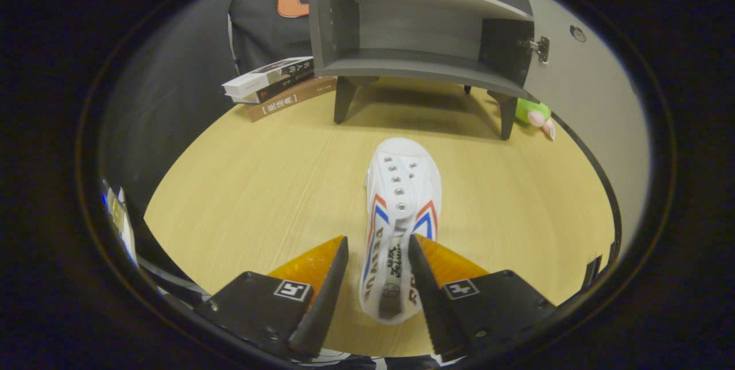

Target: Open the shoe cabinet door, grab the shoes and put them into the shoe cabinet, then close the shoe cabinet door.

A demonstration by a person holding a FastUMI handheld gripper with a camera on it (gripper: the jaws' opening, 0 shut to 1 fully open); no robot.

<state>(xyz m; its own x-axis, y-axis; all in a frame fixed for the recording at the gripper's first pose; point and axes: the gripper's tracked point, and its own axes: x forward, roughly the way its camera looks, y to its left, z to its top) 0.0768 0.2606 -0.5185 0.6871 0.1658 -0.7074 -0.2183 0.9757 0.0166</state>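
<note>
Gripper view: hand-held gripper (pixel 376 269) released, fingers straddling a white shoe (pixel 402 209) mid-desk (pixel 241 197); an off-centre squeeze could twist it aside.

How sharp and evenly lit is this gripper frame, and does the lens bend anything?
Gripper view: shoe between the open gripper fingers is sharp; fisheye curves the cabinet shelves and table edge; soft shadow under the cabinet; no glare.
</note>
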